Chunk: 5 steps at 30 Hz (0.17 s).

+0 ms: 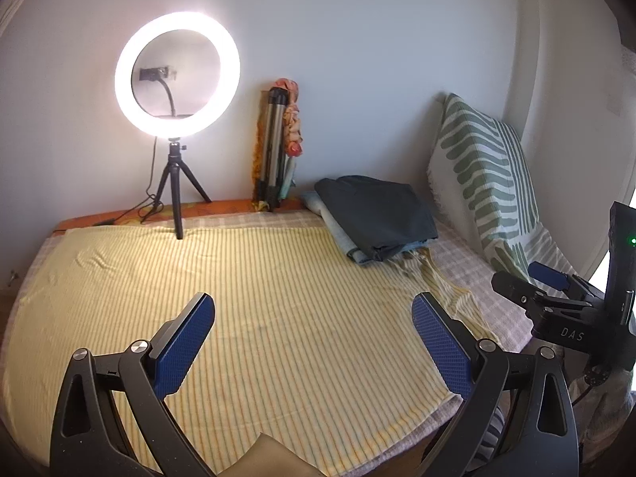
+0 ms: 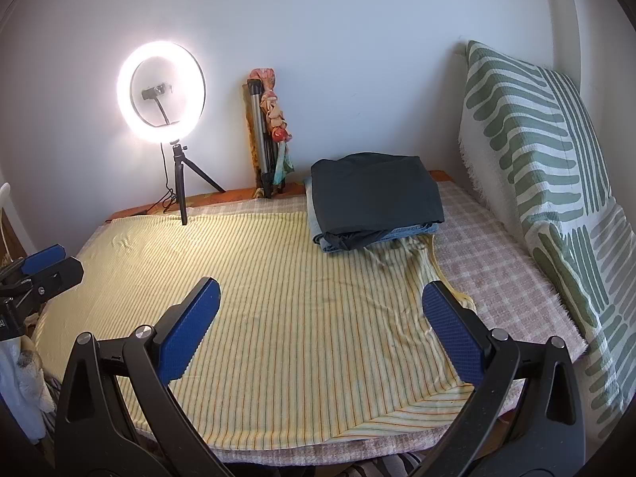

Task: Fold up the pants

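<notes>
Left wrist view: left gripper (image 1: pixel 312 314) held above the yellow striped cloth (image 1: pixel 246 302), jaws wide apart, nothing between them. Right gripper (image 2: pixel 320 302) likewise spread and empty, hovering over the same cloth; also seen at the edge of the left view.

Pants (image 2: pixel 373 194) found folded, dark, topmost on a small stack over a light blue garment (image 2: pixel 322 234), at the far right of the cloth near the wall. Well apart from both grippers.

Risks noted, as judgement: a grasp at the stack edge likely to catch the blue garment beneath, dragging both layers together. Loose cloth, already rumpled near the stack, liable to bunch or slide under a pull. Folded layers prone to slipping open if pinched by one layer only.

Surface: soft bed, checked sheet (image 2: pixel 489 246) under the cloth. Room: lit ring light (image 1: pixel 177 73) on tripod (image 1: pixel 179 194) at the far edge, within reach of a careless sweep; folded tripod (image 1: pixel 274 147) against the wall; green-patterned cushion (image 2: pixel 536 139) at right.
</notes>
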Available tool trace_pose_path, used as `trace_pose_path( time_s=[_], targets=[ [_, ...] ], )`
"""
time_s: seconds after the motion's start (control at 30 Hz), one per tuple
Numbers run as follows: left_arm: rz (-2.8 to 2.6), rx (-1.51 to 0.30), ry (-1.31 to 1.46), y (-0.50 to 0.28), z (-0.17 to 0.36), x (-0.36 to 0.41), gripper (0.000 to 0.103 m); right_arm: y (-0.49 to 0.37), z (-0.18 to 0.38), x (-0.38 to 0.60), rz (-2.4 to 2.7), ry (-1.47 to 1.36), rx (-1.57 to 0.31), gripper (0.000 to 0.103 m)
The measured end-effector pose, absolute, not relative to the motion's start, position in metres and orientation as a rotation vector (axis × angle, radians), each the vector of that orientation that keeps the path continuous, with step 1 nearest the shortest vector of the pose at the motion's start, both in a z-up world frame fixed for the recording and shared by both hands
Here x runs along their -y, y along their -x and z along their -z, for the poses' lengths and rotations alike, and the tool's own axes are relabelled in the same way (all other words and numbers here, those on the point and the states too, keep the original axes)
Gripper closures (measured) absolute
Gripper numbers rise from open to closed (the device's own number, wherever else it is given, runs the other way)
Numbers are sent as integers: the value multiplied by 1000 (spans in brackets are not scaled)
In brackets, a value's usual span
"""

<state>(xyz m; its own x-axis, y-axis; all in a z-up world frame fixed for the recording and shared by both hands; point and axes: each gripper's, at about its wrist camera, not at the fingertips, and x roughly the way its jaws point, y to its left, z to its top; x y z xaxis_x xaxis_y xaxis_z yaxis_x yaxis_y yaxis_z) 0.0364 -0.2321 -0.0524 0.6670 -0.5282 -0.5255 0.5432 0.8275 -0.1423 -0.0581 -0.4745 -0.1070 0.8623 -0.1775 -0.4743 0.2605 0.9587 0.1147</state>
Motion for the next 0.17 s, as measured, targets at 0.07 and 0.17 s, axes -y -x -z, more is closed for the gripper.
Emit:
trace_pose_path(
  time_s=[0.07, 0.17],
  targets=[
    [603, -570, -36, -36, 52, 231, 4, 57, 108, 473, 228, -178, -482, 0],
    [600, -568, -32, -37, 53, 229, 4, 53, 108, 473, 223, -181, -487, 0]
  ],
)
